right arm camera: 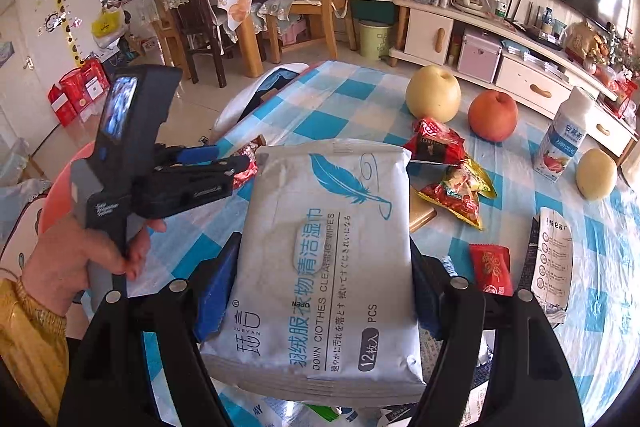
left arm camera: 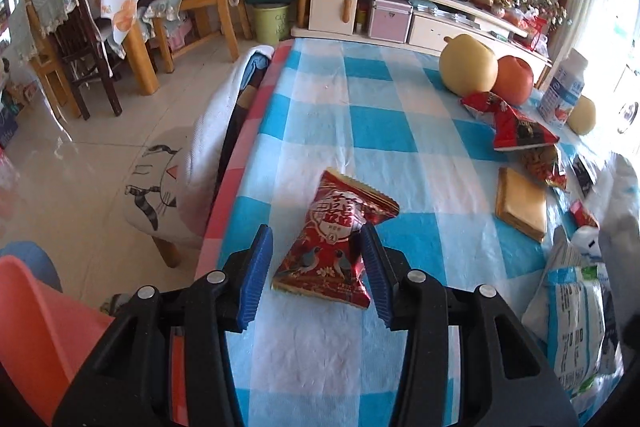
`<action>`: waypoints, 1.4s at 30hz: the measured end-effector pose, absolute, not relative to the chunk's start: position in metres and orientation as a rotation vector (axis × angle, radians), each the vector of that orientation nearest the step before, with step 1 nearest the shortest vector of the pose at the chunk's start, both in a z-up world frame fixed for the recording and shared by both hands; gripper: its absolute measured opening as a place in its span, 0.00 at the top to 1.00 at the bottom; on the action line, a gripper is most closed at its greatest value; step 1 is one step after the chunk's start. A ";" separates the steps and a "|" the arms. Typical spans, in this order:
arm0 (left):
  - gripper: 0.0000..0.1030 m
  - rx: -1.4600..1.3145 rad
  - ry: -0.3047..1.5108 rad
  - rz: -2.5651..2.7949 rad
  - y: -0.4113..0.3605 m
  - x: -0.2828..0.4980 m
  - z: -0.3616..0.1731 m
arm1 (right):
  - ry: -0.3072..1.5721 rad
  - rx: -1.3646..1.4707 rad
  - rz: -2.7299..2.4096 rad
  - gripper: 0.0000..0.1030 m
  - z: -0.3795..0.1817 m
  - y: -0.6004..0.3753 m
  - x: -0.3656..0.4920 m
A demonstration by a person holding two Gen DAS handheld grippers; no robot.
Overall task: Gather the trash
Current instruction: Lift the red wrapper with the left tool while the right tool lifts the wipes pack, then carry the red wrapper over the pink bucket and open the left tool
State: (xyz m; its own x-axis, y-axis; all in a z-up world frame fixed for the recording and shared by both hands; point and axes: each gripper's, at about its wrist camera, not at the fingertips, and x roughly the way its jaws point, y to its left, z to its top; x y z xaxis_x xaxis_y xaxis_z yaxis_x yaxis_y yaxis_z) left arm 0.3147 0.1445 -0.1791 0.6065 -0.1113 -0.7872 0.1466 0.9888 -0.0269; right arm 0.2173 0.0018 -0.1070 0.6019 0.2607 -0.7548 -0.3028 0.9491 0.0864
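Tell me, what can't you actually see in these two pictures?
- Right view: the table under the wipes pack, which blocks it.
- Right view: the left gripper tips, behind that pack.
- Left view: the white bag, cut off by the edge.
- Both views: shelf bottle labels, too small.

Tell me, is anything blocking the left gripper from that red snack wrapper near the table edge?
Nothing visible. The red foil snack wrapper already lies between the open blue pads of the left gripper on the blue checked tablecloth.

Two pears (right arm camera: 433, 93) (one apple (right arm camera: 493, 115))
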 end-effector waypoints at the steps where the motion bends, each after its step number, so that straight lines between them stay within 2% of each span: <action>1: 0.54 0.045 0.909 -0.144 0.143 0.317 -0.181 | 0.871 -0.053 0.330 0.28 -0.108 0.002 0.217; 8: 0.55 0.079 0.926 -0.134 0.128 0.323 -0.192 | 0.875 -0.038 0.331 0.28 -0.108 -0.003 0.216; 14: 0.66 0.009 0.935 -0.110 0.133 0.320 -0.187 | 0.858 -0.037 0.328 0.28 -0.107 -0.004 0.216; 23: 0.68 -0.139 0.786 -0.056 0.156 0.277 -0.138 | 0.827 0.025 0.355 0.28 -0.095 0.000 0.211; 32: 0.68 -0.346 0.618 0.197 0.259 0.207 -0.082 | 0.777 0.026 0.539 0.28 -0.065 0.088 0.197; 42: 0.67 -0.613 0.674 0.487 0.386 0.163 -0.100 | 0.767 -0.011 0.745 0.27 -0.053 0.233 0.210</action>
State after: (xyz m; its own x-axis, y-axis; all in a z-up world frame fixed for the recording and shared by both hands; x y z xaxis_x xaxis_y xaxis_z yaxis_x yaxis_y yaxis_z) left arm 0.1632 0.3858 -0.1000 0.6838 0.2165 -0.6969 -0.5940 0.7198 -0.3592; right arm 0.2096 0.2325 -0.0525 0.4807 0.6075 -0.6323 -0.6150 0.7476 0.2508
